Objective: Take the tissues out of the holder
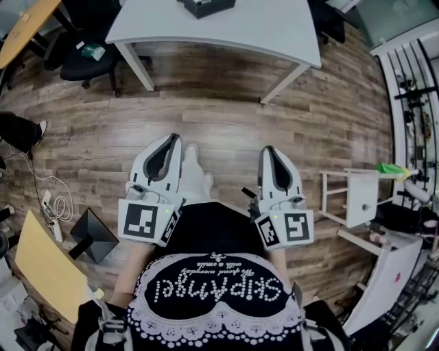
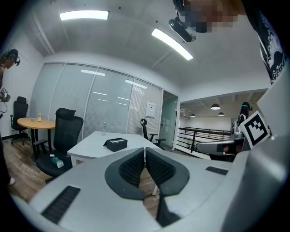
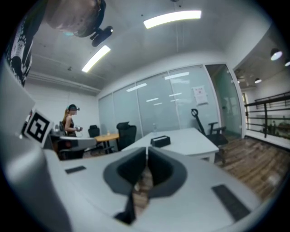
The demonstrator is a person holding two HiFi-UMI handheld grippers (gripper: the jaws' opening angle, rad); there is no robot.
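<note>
**Nearest.** The person is holding the left hand-held gripper (image 1: 168, 145) and the right hand-held gripper (image 1: 271, 156) side by side in front of the torso. Both are pointing toward the worktop (image 1: 226, 27) and are well apart from it. Only the head view is showing the pale shoes (image 1: 195, 175) on the wood floor (image 1: 226, 116) between the two grippers.

**Jaws.** The left gripper view is showing its jaws lying together, ribbed pads meeting at the tip and nothing between them. The right gripper view is showing the same: jaws together, nothing held.

**Middle distance.** The tissue holder (image 1: 206, 5), a black box, is sitting on the white worktop. It is back from the near edge and roughly midway between the left and right corners. The head view is cutting it off at the top of the frame. The two gripper views are showing the tissue holder (image 2: 116, 143) whole, from the side. A pale strip is showing on its top in the left gripper view. Whether that is tissue, I cannot tell.

**Farther.** Only the left gripper view is showing a small clear bottle (image 2: 104, 128) standing on the worktop beyond the holder. A black office chair (image 2: 68, 124) is standing off the worktop's left corner, with a round wooden table (image 2: 36, 122) behind it. Only the right gripper view is showing a standing person (image 3: 70, 120) at the far left. Glass partitions (image 3: 172, 104) are closing the back of the room.
</note>
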